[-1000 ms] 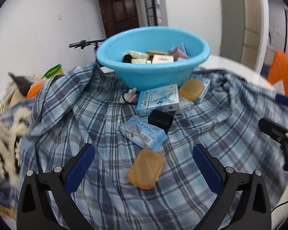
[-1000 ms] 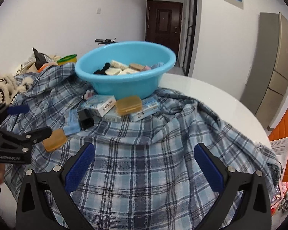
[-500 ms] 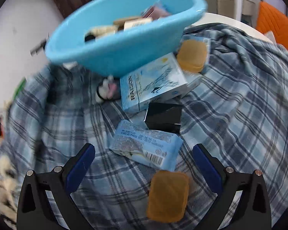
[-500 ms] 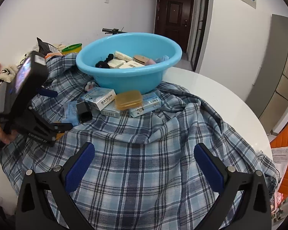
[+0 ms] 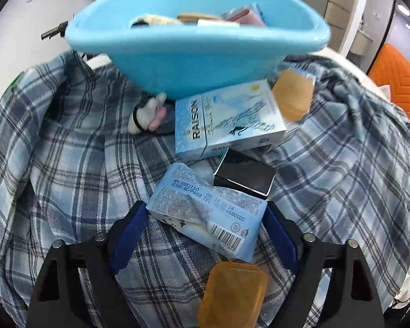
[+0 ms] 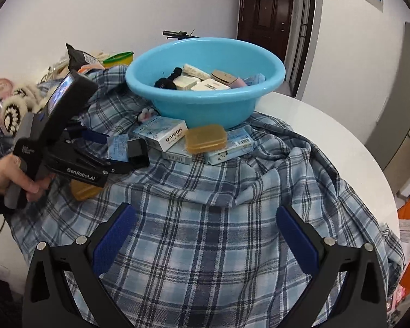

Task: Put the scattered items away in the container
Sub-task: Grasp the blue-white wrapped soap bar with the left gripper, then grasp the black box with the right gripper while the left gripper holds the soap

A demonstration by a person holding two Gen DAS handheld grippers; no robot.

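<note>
A light blue tissue pack [image 5: 207,214] lies on the plaid cloth between the fingers of my open left gripper [image 5: 203,235]; its ends sit at the blue pads, contact unclear. An amber case [image 5: 232,293] lies just below it. Beyond are a black box [image 5: 244,176], a RAISON carton [image 5: 227,120], a second amber case [image 5: 293,94] and a small plush toy [image 5: 147,114]. The blue basin [image 6: 205,82] holds several items. My right gripper [image 6: 205,232] is open and empty over the cloth. The left gripper [image 6: 106,150] also shows in the right wrist view.
The plaid cloth [image 6: 218,218] covers a round white table [image 6: 328,125]. A second tissue pack [image 6: 229,147] lies right of the carton. Fluffy things and a green-rimmed tub [image 6: 117,57] lie at the far left. An orange chair [image 5: 396,79] stands at the right.
My left gripper has moved forward and down until the tissue pack lies between its fingers, which have narrowed. The right gripper has barely moved.
</note>
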